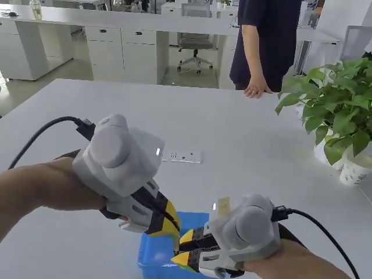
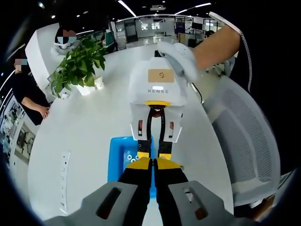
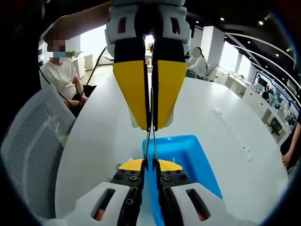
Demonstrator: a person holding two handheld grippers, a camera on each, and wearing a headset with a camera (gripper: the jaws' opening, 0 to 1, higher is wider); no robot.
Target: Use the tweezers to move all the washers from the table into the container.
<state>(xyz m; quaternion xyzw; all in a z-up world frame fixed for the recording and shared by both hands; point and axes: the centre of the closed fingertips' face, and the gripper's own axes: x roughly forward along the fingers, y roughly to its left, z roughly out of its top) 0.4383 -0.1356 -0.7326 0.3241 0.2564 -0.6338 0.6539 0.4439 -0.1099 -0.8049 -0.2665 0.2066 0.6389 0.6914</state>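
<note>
Nearest the viewer, the left hand-held gripper (image 1: 171,224) and the right hand-held gripper (image 1: 183,256) meet tip to tip above a blue container (image 1: 152,253), each grasped from behind by one of the person's hands.

Left hand-held gripper: yellow-tipped jaws drawn narrow, clamped on the tweezers (image 3: 149,136), whose two thin metal blades run down the slit between them.

Right hand-held gripper: jaws likewise narrow – the lower end of the tweezers passes into the gap between them, and they appear closed about it.

Blue container: sits on the white bench (image 1: 232,133), directly beneath the two sets of jaws. In the left gripper view a few pale specks (image 2: 128,157) lie on its floor – too small to say whether they are washers.

Bench, farther back: a flat white socket panel (image 1: 182,157) lies well apart from the container. A leafy plant (image 1: 337,104) in a white pot (image 1: 354,171) stands at the right edge.

Far edge: a second person (image 1: 261,40) in dark clothes stands with one hand (image 1: 256,91) resting on the bench. A grey office chair (image 1: 195,43) stands behind, among white desks.
</note>
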